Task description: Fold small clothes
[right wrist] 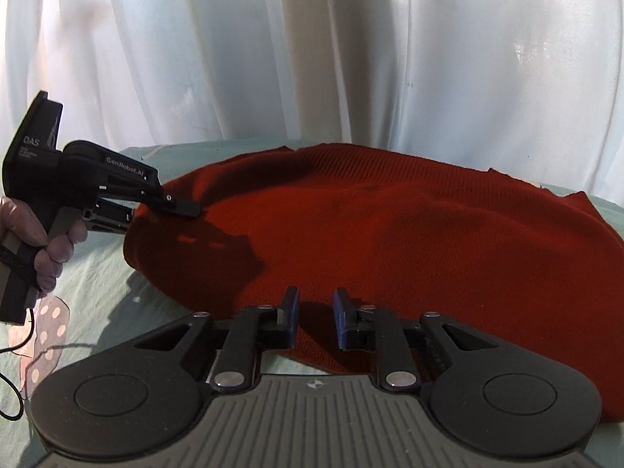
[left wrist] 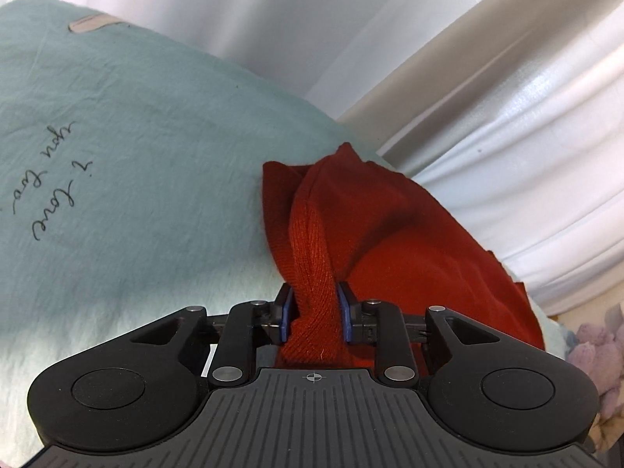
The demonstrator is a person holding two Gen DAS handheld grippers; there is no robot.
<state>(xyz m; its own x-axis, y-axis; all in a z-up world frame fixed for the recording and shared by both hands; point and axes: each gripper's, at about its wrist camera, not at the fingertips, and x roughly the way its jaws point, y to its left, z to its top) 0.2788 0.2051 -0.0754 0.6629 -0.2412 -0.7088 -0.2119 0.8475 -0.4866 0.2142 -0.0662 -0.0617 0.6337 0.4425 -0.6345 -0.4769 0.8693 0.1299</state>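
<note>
A red knit garment lies spread on a pale green sheet. In the left wrist view my left gripper is shut on a bunched ribbed fold of the red garment, lifting it off the sheet. The left gripper also shows in the right wrist view, at the garment's left edge, held by a gloved hand. My right gripper hovers over the garment's near edge with the jaws a little apart and no cloth between them.
White curtains hang close behind the sheet. The sheet carries handwritten lettering and a spotted mushroom print. A black cable trails at the left. Purple floral bedding shows at the right.
</note>
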